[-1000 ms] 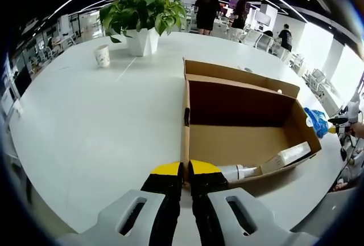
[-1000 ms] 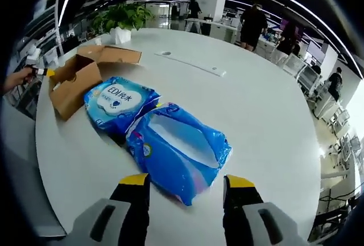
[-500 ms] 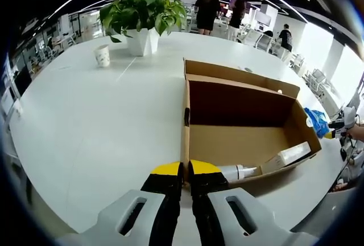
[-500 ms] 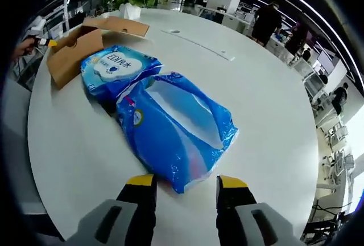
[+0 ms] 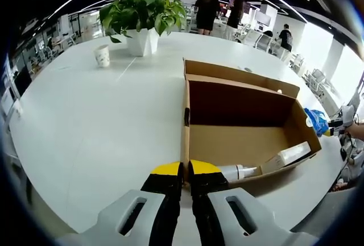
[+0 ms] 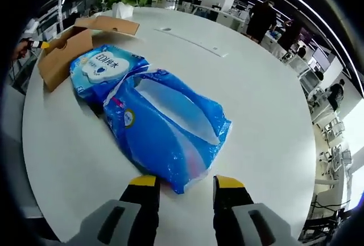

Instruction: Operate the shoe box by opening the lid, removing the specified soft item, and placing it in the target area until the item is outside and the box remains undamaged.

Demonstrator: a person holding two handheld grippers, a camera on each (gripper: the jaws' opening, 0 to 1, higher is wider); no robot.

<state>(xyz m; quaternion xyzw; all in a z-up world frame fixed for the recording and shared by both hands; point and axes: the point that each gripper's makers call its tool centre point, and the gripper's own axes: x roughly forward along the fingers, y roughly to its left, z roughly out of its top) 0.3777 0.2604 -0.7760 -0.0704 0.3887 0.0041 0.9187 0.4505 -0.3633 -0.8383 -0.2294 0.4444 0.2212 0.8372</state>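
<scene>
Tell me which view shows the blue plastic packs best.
The right gripper view: both blue plastic packs lie large on the white table, just ahead of the right gripper. The left gripper view shows one small blue patch beyond the cardboard box.

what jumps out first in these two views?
In the right gripper view, two bright blue soft packs lie on the white table, just ahead of the open right gripper. In the left gripper view, the open cardboard box dominates, with the left gripper shut on its near corner.
</scene>
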